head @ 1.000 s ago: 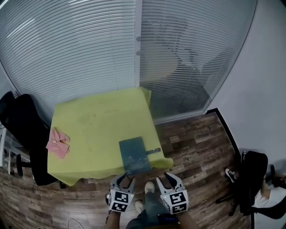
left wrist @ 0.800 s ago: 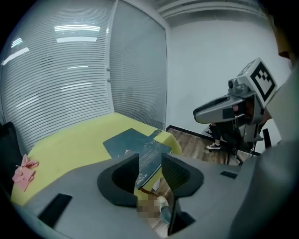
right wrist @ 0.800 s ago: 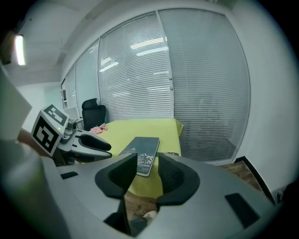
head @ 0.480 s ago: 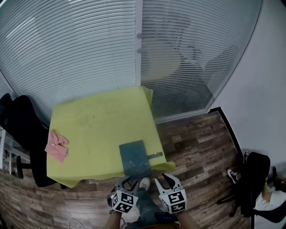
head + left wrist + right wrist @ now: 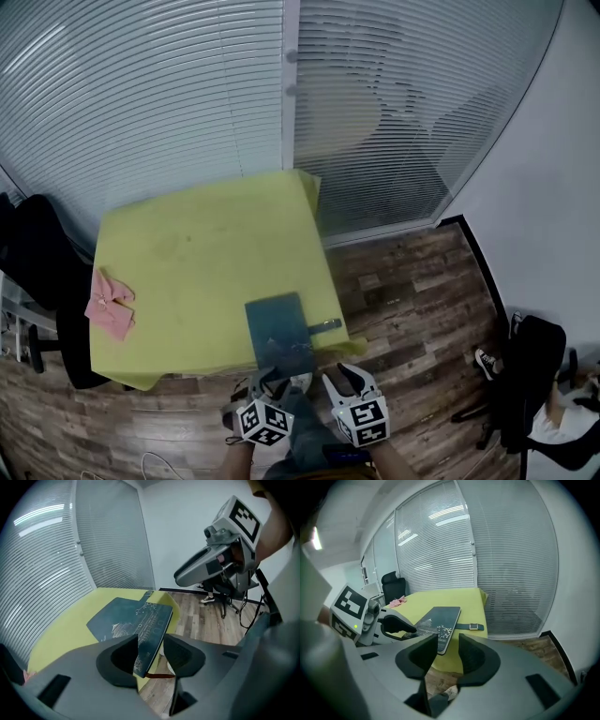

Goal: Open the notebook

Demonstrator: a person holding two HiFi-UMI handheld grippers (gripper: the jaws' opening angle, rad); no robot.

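A dark teal notebook (image 5: pixel 278 330) lies shut at the near edge of the yellow table (image 5: pixel 197 262), its clasp strap (image 5: pixel 323 326) sticking out to the right. My left gripper (image 5: pixel 268 381) hangs just in front of the notebook's near end, and its jaws have just been opening. In the left gripper view, the notebook (image 5: pixel 133 620) has its near corner and a red ribbon (image 5: pixel 157 674) in the gap of the left gripper (image 5: pixel 151 651), and the pads do not press on it. My right gripper (image 5: pixel 343 377) is open beside it. The notebook (image 5: pixel 438 620) lies beyond the empty jaws of the right gripper (image 5: pixel 447 652).
A pink cloth (image 5: pixel 111 302) lies at the table's left edge. A black office chair (image 5: pixel 37 272) stands to the left. Slatted glass walls close off the back. On the wooden floor at the far right, a seated person's legs and a black chair (image 5: pixel 534 375) show.
Both grippers have come closer to the notebook's near edge. The left gripper has rolled.
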